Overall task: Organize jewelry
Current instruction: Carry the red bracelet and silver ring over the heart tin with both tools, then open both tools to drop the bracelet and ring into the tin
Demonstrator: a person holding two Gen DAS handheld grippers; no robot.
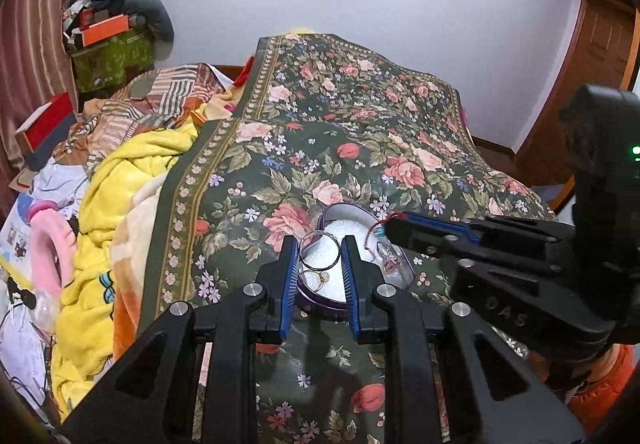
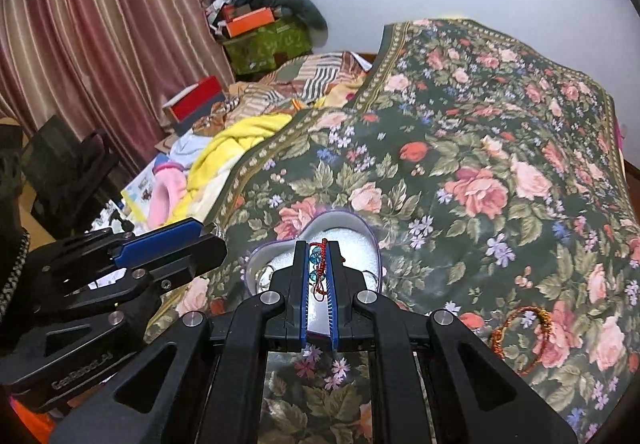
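On the floral bedspread [image 1: 360, 132], near its front edge, sits a heart-shaped purple box [image 2: 256, 260] lined with white padding. Leftmost, the left gripper [image 1: 320, 256] hovers over it, fingers spread apart and empty; a silver bangle [image 1: 320, 252] and a small ring [image 1: 320, 278] lie inside between them. The right gripper [image 2: 318, 264] is clenched on a red cord bracelet with blue beads [image 2: 318, 256], poised above the box. I'd lower it onto bare padding beside the glass pendant [image 1: 386, 258] before releasing, so cords don't tangle. Far right, a gold-and-red bangle [image 2: 520, 336] waits on the bedspread
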